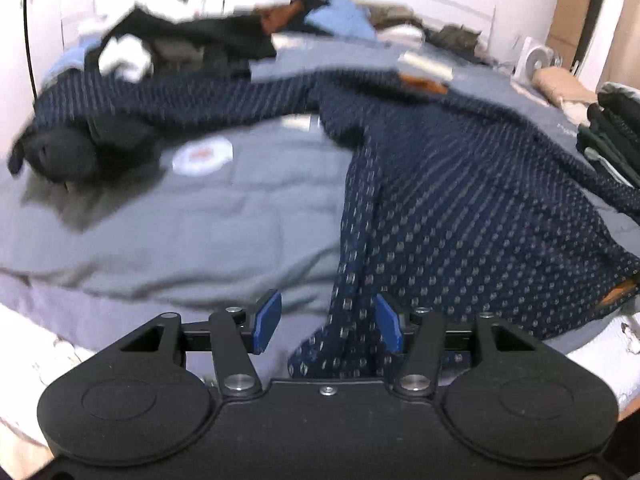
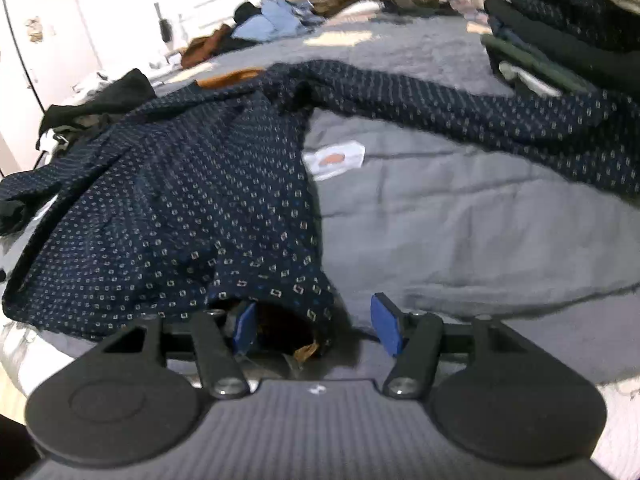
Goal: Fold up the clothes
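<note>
A navy long-sleeved shirt with a small pale square print [image 1: 440,200] lies spread on a grey quilted bedcover [image 1: 200,232], both sleeves stretched outward. In the left wrist view my left gripper [image 1: 328,322] stands open at the bed's near edge. The shirt's bottom hem runs between its blue pads, closer to the right pad [image 1: 387,324], with a gap on the left. In the right wrist view the same shirt [image 2: 160,200] fills the left half. My right gripper [image 2: 315,327] is open over the hem's corner, which lies by the left pad [image 2: 244,326]; the right pad is clear of the cloth.
Loose clothes are heaped along the far side of the bed [image 1: 224,36]. A black garment [image 1: 60,152] lies on the left sleeve's end. A stack of folded dark clothes [image 2: 560,40] stands at the right. A white fan [image 1: 536,62] stands beyond the bed.
</note>
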The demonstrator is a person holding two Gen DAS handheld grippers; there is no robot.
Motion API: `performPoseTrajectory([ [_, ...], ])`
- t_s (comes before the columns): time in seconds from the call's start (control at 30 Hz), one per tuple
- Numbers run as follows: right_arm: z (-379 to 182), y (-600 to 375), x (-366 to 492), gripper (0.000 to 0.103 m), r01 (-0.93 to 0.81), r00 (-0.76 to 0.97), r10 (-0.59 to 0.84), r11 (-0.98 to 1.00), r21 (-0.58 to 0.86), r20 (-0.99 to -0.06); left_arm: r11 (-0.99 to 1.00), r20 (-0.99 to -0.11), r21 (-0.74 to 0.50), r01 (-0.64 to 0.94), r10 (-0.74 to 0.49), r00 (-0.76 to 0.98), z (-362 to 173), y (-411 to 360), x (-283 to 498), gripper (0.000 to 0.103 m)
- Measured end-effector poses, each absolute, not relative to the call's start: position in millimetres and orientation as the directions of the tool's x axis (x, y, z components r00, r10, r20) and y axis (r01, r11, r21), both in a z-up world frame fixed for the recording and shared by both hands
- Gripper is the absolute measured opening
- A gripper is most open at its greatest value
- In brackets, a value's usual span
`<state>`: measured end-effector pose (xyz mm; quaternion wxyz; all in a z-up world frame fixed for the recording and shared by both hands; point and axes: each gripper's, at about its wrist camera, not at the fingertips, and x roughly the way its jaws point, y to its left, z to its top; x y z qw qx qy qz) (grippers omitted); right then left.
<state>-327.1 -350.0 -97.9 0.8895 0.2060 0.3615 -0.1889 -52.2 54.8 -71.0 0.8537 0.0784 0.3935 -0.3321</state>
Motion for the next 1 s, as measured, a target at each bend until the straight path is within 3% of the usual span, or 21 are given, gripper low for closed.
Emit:
performPoseTrajectory([
  [0.1,-104,-351,-322,0.049,0.493,0.653,-0.153,0.829,0.263,-0.742,0.758,-0.749,-0.125,0.641,-0.495,0.439,-78,52,-51,0.052],
  [0.17,-107,-351,-320,0.022,0.502,0.648,-0.146,0.820,0.276,-0.747,0.759,-0.779,-0.104,0.643,-0.465,0.422,-87,47,-49,0.052],
  [0.23,-109,-352,-320,0.008,0.513,0.649,-0.144,0.808,0.289,-0.747,0.762,-0.803,-0.109,0.638,-0.446,0.396,-95,44,-47,0.033],
  [0.27,-108,-353,-322,0.006,0.517,0.654,-0.149,0.804,0.294,-0.742,0.761,-0.809,-0.122,0.637,-0.448,0.380,-97,43,-46,0.008],
  [0.57,-40,-340,-361,0.003,0.491,0.735,-0.291,0.852,0.184,-0.612,0.733,-0.717,-0.308,0.606,-0.598,0.359,-52,85,-45,0.006],
  [0.8,20,-311,-390,0.003,0.406,0.752,-0.316,0.913,0.030,-0.578,0.662,-0.668,-0.254,0.705,-0.647,0.368,15,104,-73,0.006],
  [1.0,28,-299,-406,0.003,0.314,0.687,-0.277,0.947,-0.070,-0.672,0.616,-0.745,-0.148,0.774,-0.584,0.323,21,105,-101,0.006],
])
